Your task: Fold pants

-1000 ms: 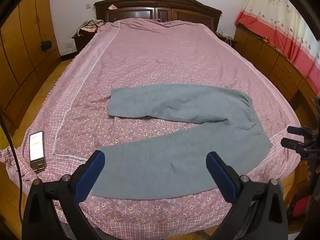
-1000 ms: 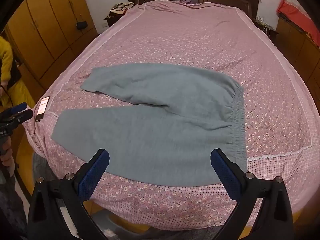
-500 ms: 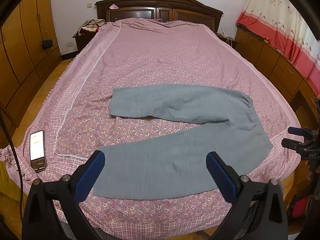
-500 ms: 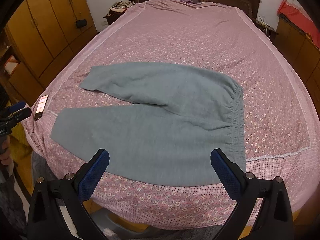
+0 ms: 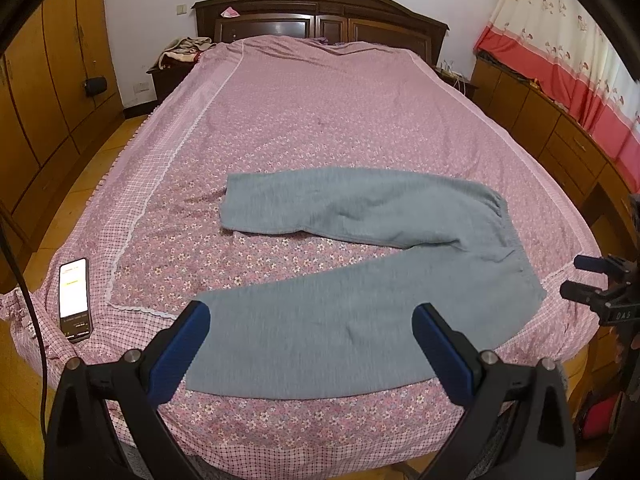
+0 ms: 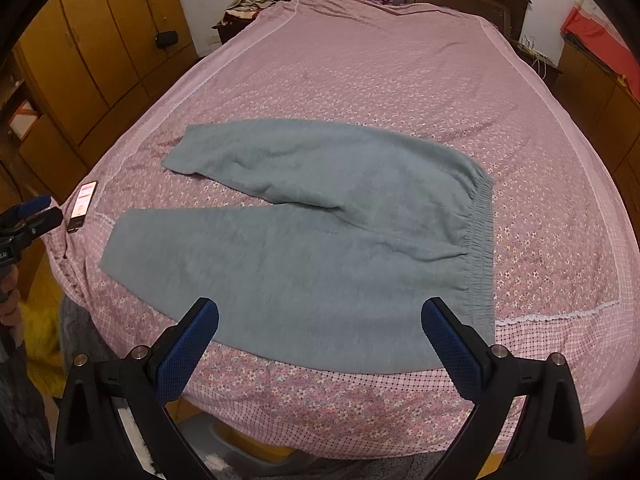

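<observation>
Pink floral bedspread (image 5: 320, 120) fills both views, with grey sweatpants (image 5: 360, 312) spread flat across its lower half, legs splayed toward frame left, elastic waistband (image 6: 478, 240) at right. Both the left gripper (image 5: 312, 344) and right gripper (image 6: 320, 340) hover spread wide, holding nothing. Soft, light fleece should drape; pinching hem and waistband corners looks best. A phone (image 5: 74, 300) lies lower left.

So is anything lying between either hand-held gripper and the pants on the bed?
Nothing visible. The left hand-held gripper and right hand-held gripper hover open over the pants; the phone lies off to the side.
</observation>
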